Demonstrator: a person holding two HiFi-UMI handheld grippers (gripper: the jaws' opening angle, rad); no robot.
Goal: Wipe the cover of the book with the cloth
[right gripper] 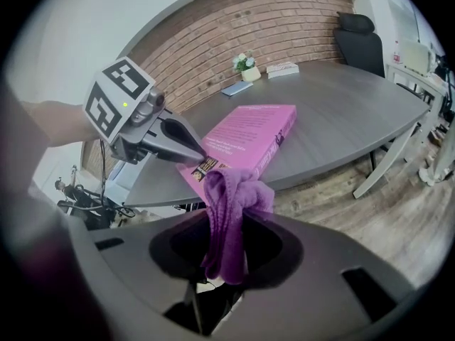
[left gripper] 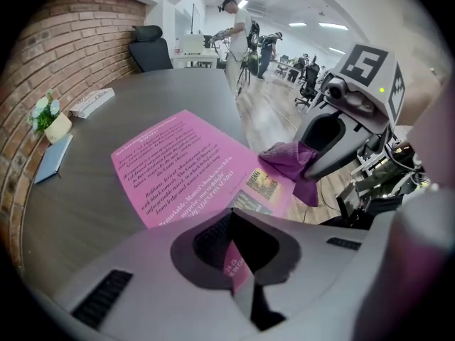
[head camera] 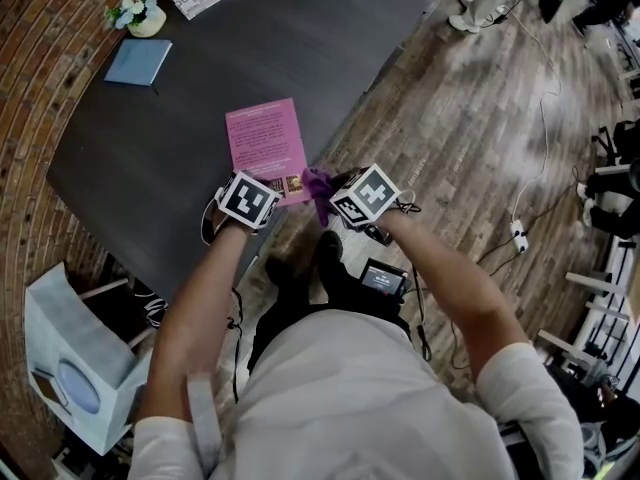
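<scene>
Pink book (head camera: 265,146) lay mid-frame on the dark table (head camera: 330,38); left gripper (head camera: 268,200) was clamped tight on its lower edge, and right gripper (head camera: 335,200) pinched the bunched purple cloth (head camera: 318,184) at the book's lower-right corner

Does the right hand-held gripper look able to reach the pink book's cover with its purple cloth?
Probably yes. The right hand-held gripper, shut on the purple cloth, is at a corner of the pink book; its cover is bare, and the left hand-held gripper pinches only an edge.
</scene>
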